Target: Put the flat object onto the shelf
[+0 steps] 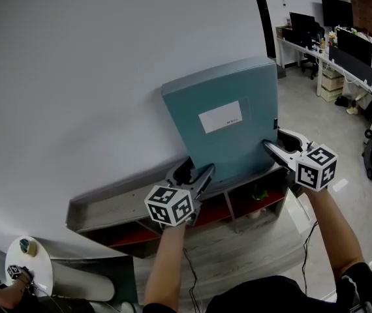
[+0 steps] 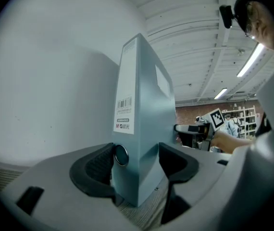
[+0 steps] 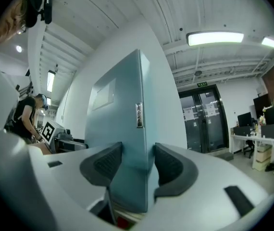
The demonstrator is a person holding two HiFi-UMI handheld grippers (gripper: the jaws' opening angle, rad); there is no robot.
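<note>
A teal binder [image 1: 222, 119] with a white label stands upright on its lower edge on the grey top board of a low shelf [image 1: 114, 207], close to the white wall. My left gripper [image 1: 198, 171] is at its lower left corner. In the left gripper view its pads sit against both sides of the binder's wide spine [image 2: 142, 129], just beside the metal ring hole. My right gripper [image 1: 279, 142] is at the binder's lower right corner. In the right gripper view its pads [image 3: 108, 162] clamp the thin opening edge of the binder [image 3: 122, 109].
The shelf has red-lined compartments [image 1: 258, 201] under its top board. A round white table [image 1: 29, 266] with a person's hand is at the lower left. Desks with monitors [image 1: 342, 44] fill the far right. Glass doors [image 3: 204, 114] lie beyond the binder.
</note>
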